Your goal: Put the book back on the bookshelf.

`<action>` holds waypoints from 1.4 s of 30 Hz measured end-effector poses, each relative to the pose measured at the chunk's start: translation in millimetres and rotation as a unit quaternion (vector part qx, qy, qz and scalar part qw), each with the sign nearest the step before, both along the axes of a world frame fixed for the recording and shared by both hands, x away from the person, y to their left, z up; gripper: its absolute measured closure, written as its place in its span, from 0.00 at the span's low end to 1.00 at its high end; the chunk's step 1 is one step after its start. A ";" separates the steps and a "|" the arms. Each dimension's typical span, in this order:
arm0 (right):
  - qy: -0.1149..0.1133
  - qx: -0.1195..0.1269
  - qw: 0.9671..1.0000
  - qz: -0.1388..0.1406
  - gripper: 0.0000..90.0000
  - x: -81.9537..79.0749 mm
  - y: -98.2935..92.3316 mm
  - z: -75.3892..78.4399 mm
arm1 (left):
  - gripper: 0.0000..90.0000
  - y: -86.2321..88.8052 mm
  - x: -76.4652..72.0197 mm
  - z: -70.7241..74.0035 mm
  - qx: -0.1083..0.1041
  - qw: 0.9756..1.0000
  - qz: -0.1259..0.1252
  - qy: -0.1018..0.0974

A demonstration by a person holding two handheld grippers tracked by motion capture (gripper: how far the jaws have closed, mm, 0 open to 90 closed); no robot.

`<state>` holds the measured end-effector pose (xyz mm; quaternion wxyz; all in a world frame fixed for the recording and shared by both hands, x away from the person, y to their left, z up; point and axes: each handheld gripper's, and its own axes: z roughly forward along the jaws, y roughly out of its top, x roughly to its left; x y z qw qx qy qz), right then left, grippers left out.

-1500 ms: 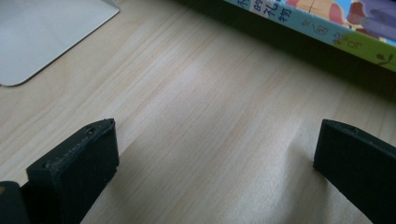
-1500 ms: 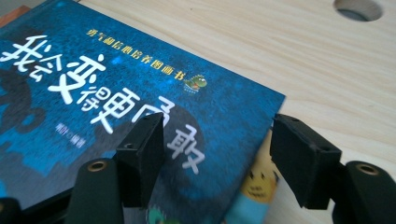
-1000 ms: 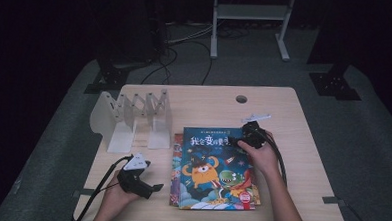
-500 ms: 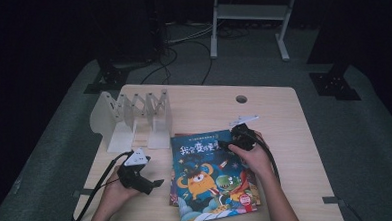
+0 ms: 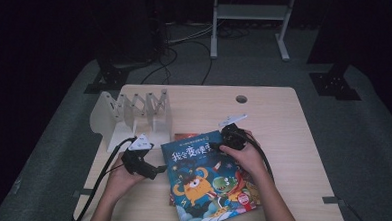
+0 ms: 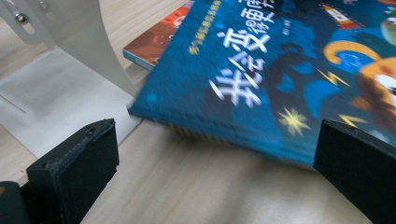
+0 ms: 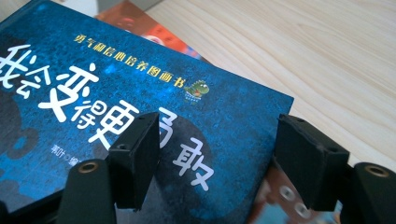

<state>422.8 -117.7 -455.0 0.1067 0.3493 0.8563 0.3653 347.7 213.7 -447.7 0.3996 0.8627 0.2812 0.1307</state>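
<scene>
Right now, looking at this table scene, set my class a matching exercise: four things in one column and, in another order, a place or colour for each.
Things:
1. blue book
2. orange book
3. white rack
4. round hole

Places or colours:
A. lying partly under another book
B. on top of the stack, cartoon monsters on its cover
C. in the tabletop near the far edge
D. standing at the table's left, with upright dividers

Pairs: 1-B, 2-A, 3-D, 4-C
</scene>
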 end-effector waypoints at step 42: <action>-0.036 0.035 0.999 0.003 0.37 -104.6 -68.0 10.5 | 0.00 -5.6 5.5 -16.1 -0.016 0.997 -0.026 0.068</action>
